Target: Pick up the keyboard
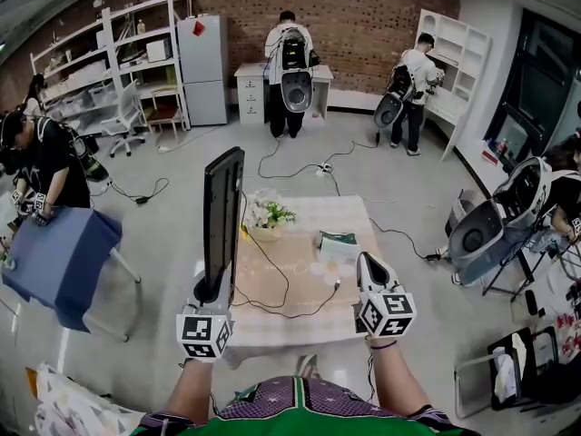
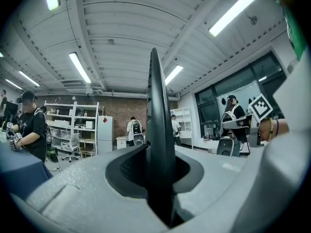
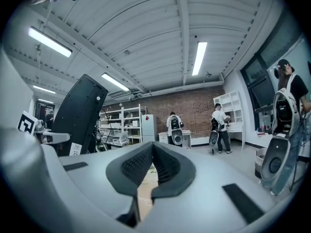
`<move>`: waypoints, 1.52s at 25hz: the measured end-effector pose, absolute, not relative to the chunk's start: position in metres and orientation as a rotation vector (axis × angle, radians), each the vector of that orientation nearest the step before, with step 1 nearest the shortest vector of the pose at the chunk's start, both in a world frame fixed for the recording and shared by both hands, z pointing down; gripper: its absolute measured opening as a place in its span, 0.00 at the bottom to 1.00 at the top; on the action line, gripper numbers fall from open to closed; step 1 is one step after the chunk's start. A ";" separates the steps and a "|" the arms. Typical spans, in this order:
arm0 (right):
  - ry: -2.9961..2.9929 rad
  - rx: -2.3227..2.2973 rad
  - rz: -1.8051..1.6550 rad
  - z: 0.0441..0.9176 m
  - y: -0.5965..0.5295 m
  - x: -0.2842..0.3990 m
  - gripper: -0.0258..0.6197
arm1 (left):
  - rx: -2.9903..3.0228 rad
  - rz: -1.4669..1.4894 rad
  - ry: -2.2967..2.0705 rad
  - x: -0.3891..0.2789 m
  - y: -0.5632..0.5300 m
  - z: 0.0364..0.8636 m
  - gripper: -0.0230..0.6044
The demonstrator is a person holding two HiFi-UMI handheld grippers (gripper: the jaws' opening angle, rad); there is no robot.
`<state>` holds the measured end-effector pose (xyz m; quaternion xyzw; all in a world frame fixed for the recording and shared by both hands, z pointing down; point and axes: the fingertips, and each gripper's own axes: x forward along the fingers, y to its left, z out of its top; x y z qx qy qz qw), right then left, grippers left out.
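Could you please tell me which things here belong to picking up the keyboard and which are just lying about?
Part of the job:
keyboard, held on end
left gripper, clamped on it
right gripper, shut and empty

Just lying about:
pot of flowers on the table
green packet on the same table

Looks steeply down from the head on the table (image 1: 309, 216). Looks level from left gripper (image 1: 211, 291) and right gripper (image 1: 370, 262) toward one brick wall (image 1: 363, 16).
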<state>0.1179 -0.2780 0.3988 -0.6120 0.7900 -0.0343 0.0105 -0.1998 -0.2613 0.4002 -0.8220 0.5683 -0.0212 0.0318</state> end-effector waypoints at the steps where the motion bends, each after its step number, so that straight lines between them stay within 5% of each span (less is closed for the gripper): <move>1: 2.464 -1.908 -0.103 0.397 -0.278 0.117 0.05 | -2.531 -0.057 1.750 -0.200 -0.262 0.399 0.17; 38: 2.578 -1.854 -0.099 0.394 -0.280 0.082 0.04 | -2.510 -0.001 1.706 -0.216 -0.254 0.377 0.17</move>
